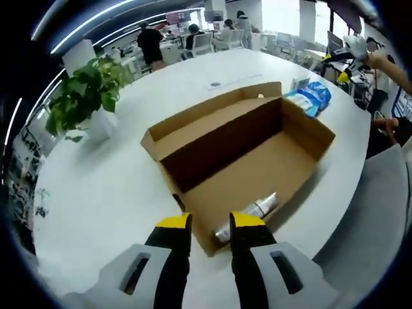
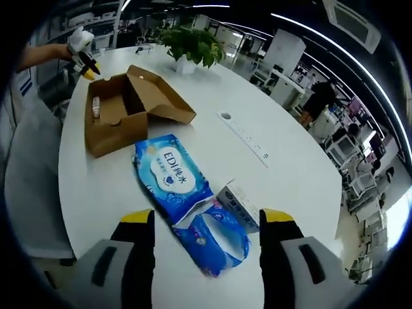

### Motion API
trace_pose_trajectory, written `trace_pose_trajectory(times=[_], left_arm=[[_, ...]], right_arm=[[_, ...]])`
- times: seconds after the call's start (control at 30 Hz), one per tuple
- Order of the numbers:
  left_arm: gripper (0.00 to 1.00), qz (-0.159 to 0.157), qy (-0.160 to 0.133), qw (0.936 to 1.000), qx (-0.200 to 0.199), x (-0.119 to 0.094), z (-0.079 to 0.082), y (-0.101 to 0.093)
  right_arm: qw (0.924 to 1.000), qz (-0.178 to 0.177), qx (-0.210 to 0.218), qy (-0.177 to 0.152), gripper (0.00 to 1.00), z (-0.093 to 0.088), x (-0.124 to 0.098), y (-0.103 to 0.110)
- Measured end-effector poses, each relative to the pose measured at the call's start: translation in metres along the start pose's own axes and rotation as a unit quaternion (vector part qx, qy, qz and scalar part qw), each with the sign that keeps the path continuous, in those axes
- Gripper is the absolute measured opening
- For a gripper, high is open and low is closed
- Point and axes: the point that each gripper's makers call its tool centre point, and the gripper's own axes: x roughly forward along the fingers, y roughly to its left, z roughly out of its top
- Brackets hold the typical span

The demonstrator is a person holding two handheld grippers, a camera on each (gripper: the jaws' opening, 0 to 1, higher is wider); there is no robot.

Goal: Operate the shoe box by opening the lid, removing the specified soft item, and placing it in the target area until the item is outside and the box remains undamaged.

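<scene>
The brown shoe box lies open on the white table, its lid folded back on the far side. A silvery-white wrapped roll lies inside at the box's near end. My left gripper hovers just over that near corner, its yellow-tipped jaws a narrow gap apart with nothing between them. My right gripper stands wide open above two blue wet-wipe packs and a small white carton on the table. The box lies beyond them, with the left gripper at its far end.
A potted plant in a white pot stands on the table left of the box. A flush socket strip runs along the table's middle. The person's grey clothing borders the table edge. Several people and desks fill the office behind.
</scene>
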Motion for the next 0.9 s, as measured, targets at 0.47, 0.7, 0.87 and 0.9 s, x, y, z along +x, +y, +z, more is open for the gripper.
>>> trace_pose_trajectory(times=[0.47,0.7,0.87,0.9], left_arm=[[0.3,-0.095,0.036,0.9879,0.117,0.018,0.017,-0.023],[0.34,-0.137,0.053,0.9769,0.155,0.033,0.019,-0.029],[0.39,-0.159,0.075,0.9681,0.178,0.042,0.017,-0.032],[0.41,-0.17,0.08,0.9642,0.187,0.043,0.016,-0.035]], right_arm=[[0.995,-0.012,0.091,-0.04,0.74,0.012,-0.042,0.057],[0.9911,-0.016,0.121,-0.054,0.8,0.015,-0.061,0.084],[0.9883,-0.021,0.142,-0.052,0.86,0.012,-0.07,0.096],[0.9876,-0.024,0.146,-0.052,0.88,0.012,-0.072,0.098]])
